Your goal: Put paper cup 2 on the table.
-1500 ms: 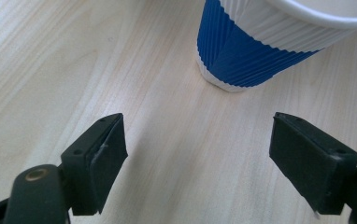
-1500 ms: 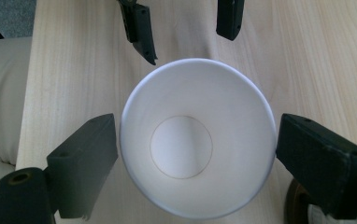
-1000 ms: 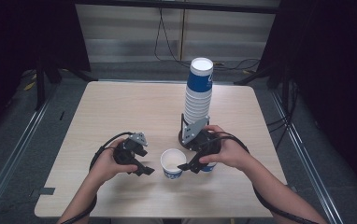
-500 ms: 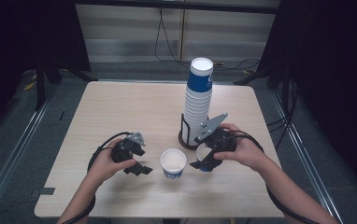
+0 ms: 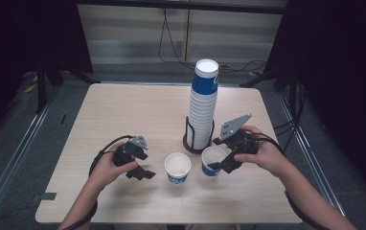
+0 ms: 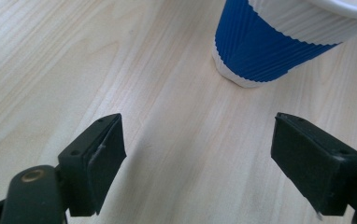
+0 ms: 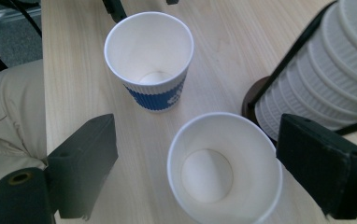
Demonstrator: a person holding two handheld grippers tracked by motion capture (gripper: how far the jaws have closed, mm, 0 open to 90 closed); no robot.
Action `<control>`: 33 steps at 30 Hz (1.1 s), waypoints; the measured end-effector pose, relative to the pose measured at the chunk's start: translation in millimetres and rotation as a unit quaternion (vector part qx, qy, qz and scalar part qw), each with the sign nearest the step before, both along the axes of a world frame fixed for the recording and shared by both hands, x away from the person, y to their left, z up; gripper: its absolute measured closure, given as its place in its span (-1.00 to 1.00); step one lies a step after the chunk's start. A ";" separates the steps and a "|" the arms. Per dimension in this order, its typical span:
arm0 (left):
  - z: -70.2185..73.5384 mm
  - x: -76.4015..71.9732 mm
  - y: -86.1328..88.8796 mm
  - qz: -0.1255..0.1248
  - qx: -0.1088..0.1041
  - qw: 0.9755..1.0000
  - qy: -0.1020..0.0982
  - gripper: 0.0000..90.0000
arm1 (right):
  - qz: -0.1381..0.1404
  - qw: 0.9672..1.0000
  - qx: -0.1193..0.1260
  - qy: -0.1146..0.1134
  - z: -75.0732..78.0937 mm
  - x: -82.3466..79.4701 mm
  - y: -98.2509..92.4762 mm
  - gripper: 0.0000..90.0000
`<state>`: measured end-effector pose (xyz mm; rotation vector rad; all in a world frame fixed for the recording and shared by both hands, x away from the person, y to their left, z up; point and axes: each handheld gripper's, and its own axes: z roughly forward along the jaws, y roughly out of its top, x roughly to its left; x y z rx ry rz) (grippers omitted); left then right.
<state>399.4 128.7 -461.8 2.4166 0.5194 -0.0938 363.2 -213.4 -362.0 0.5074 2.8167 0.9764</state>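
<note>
At the lower left of the high view, the left hand [image 5: 108, 168] rests low on the table [image 5: 123, 110], its forearm coming up from the bottom edge. Its left claw [image 5: 143, 173] points right toward the first cup [image 5: 177, 167]; the jaws stand wide apart with nothing between them. Just right of that cup stands the second cup [image 5: 213, 161], close in front of the tall cup stack [image 5: 203, 108]. The right claw [image 5: 220, 165] sits at this cup, its jaws spread wide on either side and not pressing it. The right hand [image 5: 262, 154] reaches in from the lower right.
</note>
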 end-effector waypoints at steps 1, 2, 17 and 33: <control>0.0 0.6 0.4 -0.006 0.005 1.000 0.000 -0.61 | -0.004 1.000 0.002 0.002 0.0 0.2 -3.8 -0.74; -0.7 0.4 0.3 -0.006 0.004 1.000 0.000 -0.61 | -0.009 1.000 0.001 0.001 -0.7 0.3 -7.4 -0.74; -0.5 2.4 6.7 0.004 -0.001 1.000 -0.008 -0.61 | -0.063 0.998 0.011 0.001 -11.9 -6.0 -54.5 -0.73; -0.8 5.6 14.7 0.010 -0.004 1.000 -0.014 -0.61 | -0.109 0.994 0.021 -0.003 -38.3 -14.4 -89.4 -0.73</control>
